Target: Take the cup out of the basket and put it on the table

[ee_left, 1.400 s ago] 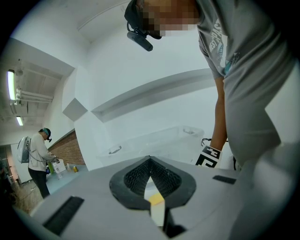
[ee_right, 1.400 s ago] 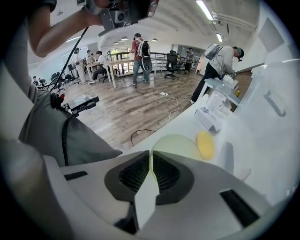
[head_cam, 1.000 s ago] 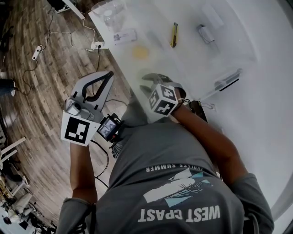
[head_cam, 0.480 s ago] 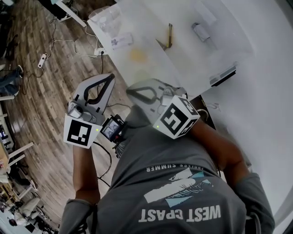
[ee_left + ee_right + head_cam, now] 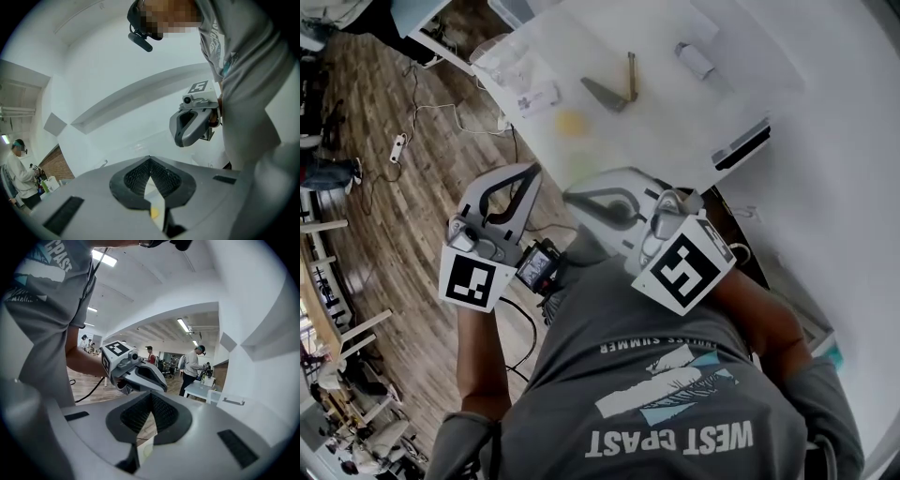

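Your left gripper [image 5: 529, 172] and right gripper [image 5: 570, 197] are both clenched on nothing, held beside the white table [image 5: 675, 122]. No cup or basket shows, so progress stays unsettled.

Wooden floor [image 5: 384, 234], left, with a white power strip [image 5: 397, 147] and its cable. Far centre: a yellow disc [image 5: 570, 122], a small printed card [image 5: 537, 97] and a narrow yellowish tool [image 5: 631, 75]. Far right: a white cylinder [image 5: 694, 61]. Right gripper view: a bystander in a light top [image 5: 190, 365], far, beneath ceiling lights [image 5: 183, 325].
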Tool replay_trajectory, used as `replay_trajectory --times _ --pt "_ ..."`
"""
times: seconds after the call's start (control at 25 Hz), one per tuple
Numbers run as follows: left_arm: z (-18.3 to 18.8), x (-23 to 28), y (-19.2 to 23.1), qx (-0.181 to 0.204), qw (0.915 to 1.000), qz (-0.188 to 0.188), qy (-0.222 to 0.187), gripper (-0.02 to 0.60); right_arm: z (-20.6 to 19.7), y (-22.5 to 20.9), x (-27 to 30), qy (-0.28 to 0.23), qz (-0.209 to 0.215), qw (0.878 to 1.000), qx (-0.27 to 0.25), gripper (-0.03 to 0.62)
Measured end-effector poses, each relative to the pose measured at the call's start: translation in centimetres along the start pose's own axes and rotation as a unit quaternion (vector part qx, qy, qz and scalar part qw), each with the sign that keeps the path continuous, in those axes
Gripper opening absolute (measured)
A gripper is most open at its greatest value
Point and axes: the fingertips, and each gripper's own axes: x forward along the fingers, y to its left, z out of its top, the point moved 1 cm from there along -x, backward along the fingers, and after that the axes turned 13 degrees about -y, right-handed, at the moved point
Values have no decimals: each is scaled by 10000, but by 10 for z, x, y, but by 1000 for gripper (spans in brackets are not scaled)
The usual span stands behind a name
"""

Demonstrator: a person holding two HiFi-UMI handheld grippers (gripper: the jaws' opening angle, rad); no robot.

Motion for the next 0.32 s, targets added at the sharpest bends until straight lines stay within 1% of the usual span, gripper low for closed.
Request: replay_trajectory --times 0.32 --pt "21 28 -14 65 9996 -272 13 8 17 -5 -36 -167 -243 9995 94 11"
